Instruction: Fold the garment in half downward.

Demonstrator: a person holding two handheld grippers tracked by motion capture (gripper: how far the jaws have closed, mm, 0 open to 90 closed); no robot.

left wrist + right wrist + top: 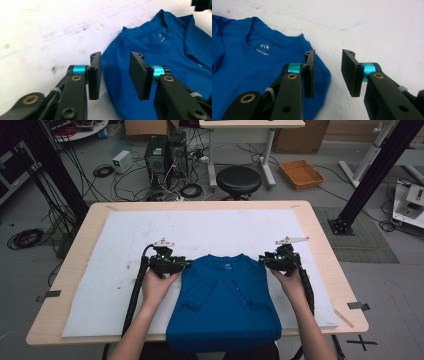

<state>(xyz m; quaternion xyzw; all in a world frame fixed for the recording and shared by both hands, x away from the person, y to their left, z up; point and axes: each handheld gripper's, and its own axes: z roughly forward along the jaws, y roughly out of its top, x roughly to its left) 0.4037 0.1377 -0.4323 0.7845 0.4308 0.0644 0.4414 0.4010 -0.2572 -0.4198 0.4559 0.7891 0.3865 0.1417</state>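
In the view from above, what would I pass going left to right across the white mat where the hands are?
Left gripper → blue T-shirt → right gripper, all on the white mat.

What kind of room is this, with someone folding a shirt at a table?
Most likely a lab or workshop set up for recording, not a home. Computer towers stand on the floor among loose cables, black metal frame posts flank the table, and cardboard boxes sit at the back.

White mat [125, 270] on wooden table [75, 270], black stool [238, 180], orange tray [301, 173], computer towers [165, 155] behind
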